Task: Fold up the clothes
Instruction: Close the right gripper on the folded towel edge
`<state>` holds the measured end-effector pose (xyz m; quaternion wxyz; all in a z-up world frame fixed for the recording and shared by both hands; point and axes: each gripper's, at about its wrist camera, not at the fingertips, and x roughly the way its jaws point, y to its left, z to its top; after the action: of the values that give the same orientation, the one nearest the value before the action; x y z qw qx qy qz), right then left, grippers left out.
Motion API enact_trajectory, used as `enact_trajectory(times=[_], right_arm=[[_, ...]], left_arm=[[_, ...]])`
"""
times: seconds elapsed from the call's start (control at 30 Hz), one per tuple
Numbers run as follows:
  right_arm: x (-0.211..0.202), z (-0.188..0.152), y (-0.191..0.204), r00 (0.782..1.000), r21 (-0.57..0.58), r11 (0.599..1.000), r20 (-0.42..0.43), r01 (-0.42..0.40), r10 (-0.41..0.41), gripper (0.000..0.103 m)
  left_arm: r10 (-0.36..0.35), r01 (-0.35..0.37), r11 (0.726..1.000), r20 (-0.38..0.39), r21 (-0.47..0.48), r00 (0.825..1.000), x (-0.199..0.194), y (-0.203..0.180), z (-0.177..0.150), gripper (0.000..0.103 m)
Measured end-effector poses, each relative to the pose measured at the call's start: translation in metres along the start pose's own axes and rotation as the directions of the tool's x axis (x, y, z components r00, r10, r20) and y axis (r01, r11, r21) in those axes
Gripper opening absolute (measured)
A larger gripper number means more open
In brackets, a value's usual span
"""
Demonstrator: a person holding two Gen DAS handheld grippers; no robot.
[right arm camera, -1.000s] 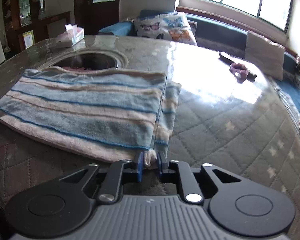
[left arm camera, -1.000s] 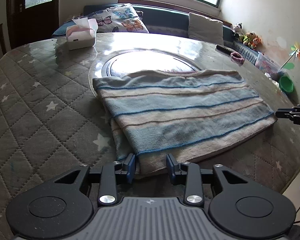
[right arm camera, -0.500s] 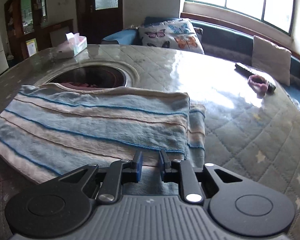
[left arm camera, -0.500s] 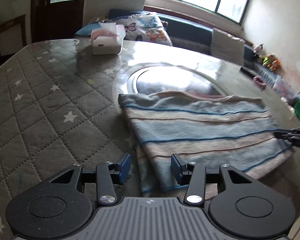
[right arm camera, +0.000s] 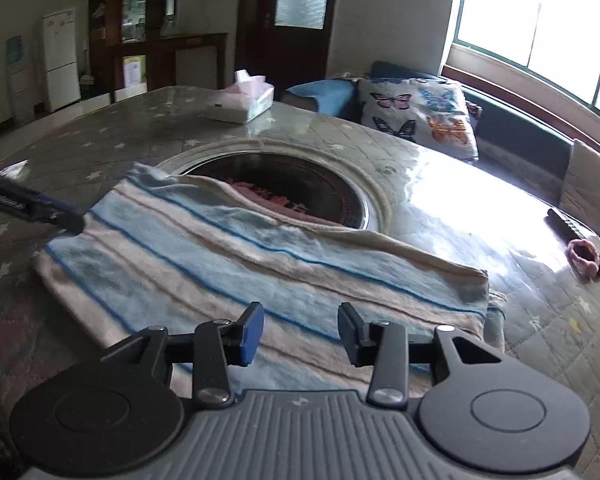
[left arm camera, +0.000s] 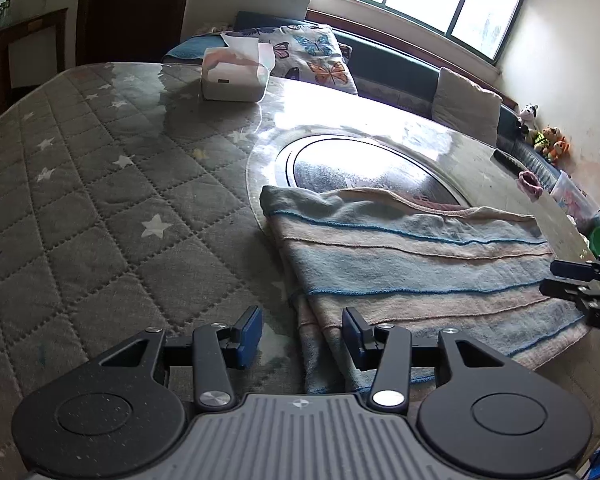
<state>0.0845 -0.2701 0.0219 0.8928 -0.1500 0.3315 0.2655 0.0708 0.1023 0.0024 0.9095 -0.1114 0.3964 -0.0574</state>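
A folded towel (left arm camera: 412, 264) with blue and beige stripes lies flat on the quilted table cover (left arm camera: 100, 200), its far edge over the round glass inset. My left gripper (left arm camera: 302, 336) is open low at the towel's near left corner; the edge lies between the jaws, untouched by the pads. My right gripper (right arm camera: 300, 332) hovers over the towel (right arm camera: 260, 272) at its near edge; its jaws are opening and hold nothing. Each view catches the other gripper: the right gripper (left arm camera: 580, 284) at the towel's right end, the left gripper (right arm camera: 32, 208) at its left end.
A tissue box (left arm camera: 234, 76) stands on the far side of the table, beyond the round inset (left arm camera: 364, 168). A pink hair tie (right arm camera: 584, 256) and a dark remote (right arm camera: 564, 226) lie at the right. A bench with a butterfly pillow (right arm camera: 416, 114) runs under the window.
The right gripper let go of the towel's right corner, slid left along the near edge and opened wide. The left gripper drifted left toward the towel's left corner and rolled slightly.
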Motion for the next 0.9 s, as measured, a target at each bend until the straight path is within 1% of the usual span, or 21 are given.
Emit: enact_trajectory(times=[0.1, 0.2, 0.27, 0.33, 0.4, 0.5, 0.57, 0.63, 0.7, 0.77, 0.8, 0.83, 0.87, 0.9], right_arm=[[0.007, -0.006, -0.022, 0.998, 0.082, 0.995, -0.012, 0.056, -0.055, 0.041], [0.010, -0.017, -0.051, 0.991, 0.166, 0.977, -0.030, 0.135, -0.131, 0.042], [0.009, -0.024, -0.071, 0.983, 0.222, 0.958, -0.043, 0.182, -0.177, 0.046], [0.008, -0.032, -0.089, 0.977, 0.268, 0.940, -0.055, 0.213, -0.206, 0.048], [0.008, -0.038, -0.100, 0.975, 0.303, 0.926, -0.067, 0.224, -0.214, 0.049], [0.008, -0.047, -0.114, 0.979, 0.365, 0.908, -0.073, 0.204, -0.191, 0.052], [0.008, -0.053, -0.122, 0.981, 0.402, 0.895, -0.075, 0.192, -0.177, 0.053], [0.008, -0.054, -0.121, 0.982, 0.406, 0.894, -0.071, 0.190, -0.176, 0.054], [0.008, -0.054, -0.120, 0.982, 0.409, 0.893, -0.068, 0.187, -0.174, 0.049], [0.009, -0.052, -0.118, 0.985, 0.409, 0.896, -0.067, 0.174, -0.161, 0.037], [0.009, -0.051, -0.117, 0.986, 0.409, 0.897, -0.067, 0.167, -0.154, 0.033], [0.010, -0.050, -0.116, 0.988, 0.411, 0.898, -0.066, 0.157, -0.143, 0.023], [0.011, -0.049, -0.115, 0.988, 0.414, 0.897, -0.066, 0.153, -0.138, 0.017], [0.011, -0.047, -0.113, 0.987, 0.413, 0.897, -0.069, 0.158, -0.143, 0.015]], left_arm=[[-0.002, 0.002, 1.000, 0.003, 0.001, 1.000, 0.000, 0.000, 0.000, 0.049], [0.001, -0.001, 1.000, 0.004, 0.007, 1.000, 0.000, -0.002, -0.001, 0.051], [0.006, -0.006, 1.000, 0.004, 0.013, 1.000, 0.000, -0.004, 0.000, 0.052], [0.021, -0.022, 1.000, 0.009, 0.022, 1.000, 0.000, -0.006, 0.000, 0.055], [0.036, -0.037, 0.999, 0.017, 0.032, 0.999, -0.001, -0.009, 0.001, 0.057], [0.042, -0.043, 0.998, 0.032, 0.039, 0.999, -0.004, -0.012, 0.004, 0.062], [0.044, -0.046, 0.998, 0.038, 0.046, 0.998, -0.004, -0.016, 0.006, 0.068], [0.046, -0.048, 0.997, 0.044, 0.053, 0.998, -0.004, -0.019, 0.008, 0.071], [0.047, -0.050, 0.997, 0.049, 0.059, 0.998, -0.003, -0.023, 0.011, 0.075], [0.045, -0.048, 0.997, 0.049, 0.063, 0.998, 0.000, -0.028, 0.012, 0.079], [0.041, -0.044, 0.997, 0.049, 0.067, 0.998, 0.002, -0.031, 0.013, 0.080], [0.035, -0.038, 0.997, 0.048, 0.072, 0.998, 0.004, -0.035, 0.014, 0.081], [0.030, -0.033, 0.996, 0.047, 0.078, 0.998, 0.007, -0.038, 0.015, 0.082], [0.025, -0.029, 0.996, 0.047, 0.085, 0.999, 0.009, -0.042, 0.016, 0.082]])
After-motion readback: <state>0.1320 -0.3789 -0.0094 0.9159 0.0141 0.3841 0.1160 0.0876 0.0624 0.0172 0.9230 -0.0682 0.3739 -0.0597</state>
